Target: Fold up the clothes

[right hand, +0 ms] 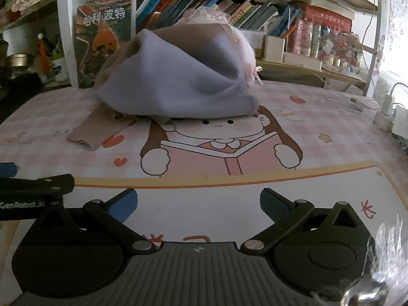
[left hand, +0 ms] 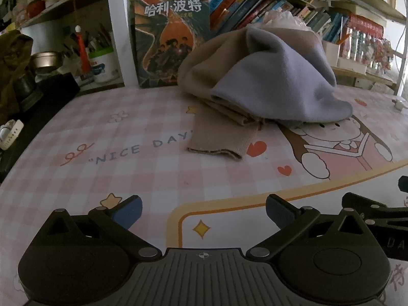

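Both grippers, left gripper and right gripper, hover spread wide and empty
Heaped clothes lie ahead on the desk mat, bookshelf behind, charger aside

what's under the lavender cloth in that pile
A tan garment lies under the lavender cloth; its ribbed cuff sticks out onto the pink checked mat. Whatever else is in the pile is covered.
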Demonstrator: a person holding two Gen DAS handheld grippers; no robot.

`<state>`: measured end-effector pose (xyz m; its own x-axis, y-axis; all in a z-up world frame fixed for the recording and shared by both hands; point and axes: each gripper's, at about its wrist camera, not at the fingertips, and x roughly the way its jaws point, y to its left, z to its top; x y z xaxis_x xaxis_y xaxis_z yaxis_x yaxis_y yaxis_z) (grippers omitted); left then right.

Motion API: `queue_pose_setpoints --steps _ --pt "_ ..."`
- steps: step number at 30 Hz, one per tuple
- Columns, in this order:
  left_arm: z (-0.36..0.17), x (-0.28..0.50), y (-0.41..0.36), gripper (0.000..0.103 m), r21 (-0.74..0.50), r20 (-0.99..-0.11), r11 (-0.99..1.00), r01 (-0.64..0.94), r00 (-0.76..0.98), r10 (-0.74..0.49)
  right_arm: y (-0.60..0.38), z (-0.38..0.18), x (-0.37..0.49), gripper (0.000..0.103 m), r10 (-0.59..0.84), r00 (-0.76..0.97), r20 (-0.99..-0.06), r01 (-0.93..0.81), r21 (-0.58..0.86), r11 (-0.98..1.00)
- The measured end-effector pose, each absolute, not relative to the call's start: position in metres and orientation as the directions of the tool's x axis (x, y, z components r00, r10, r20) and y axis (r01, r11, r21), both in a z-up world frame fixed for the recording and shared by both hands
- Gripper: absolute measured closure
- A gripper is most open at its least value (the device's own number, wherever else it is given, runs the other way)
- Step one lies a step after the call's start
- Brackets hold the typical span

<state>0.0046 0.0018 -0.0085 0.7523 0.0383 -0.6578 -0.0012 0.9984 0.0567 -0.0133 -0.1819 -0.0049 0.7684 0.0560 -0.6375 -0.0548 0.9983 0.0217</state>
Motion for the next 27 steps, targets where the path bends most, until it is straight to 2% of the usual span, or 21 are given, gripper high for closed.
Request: queue_pose_setpoints --steps 18,27 --pt "-0.007 -0.003 0.001 0.0 0.025 -0.652 1.0 0.001 0.758 0.015 -0.187 -0.004 -0.019 0.001 0.143 0.749 -0.647 -0.084 0.121 0.989" --pt "-0.008 -0.005 -0.012 0.0 0.057 -0.65 0.997 -0.048 0.757 0.073 -0.194 0.003 -0.014 0.002 0.142 0.775 -0.616 -0.135 0.057 0.989"
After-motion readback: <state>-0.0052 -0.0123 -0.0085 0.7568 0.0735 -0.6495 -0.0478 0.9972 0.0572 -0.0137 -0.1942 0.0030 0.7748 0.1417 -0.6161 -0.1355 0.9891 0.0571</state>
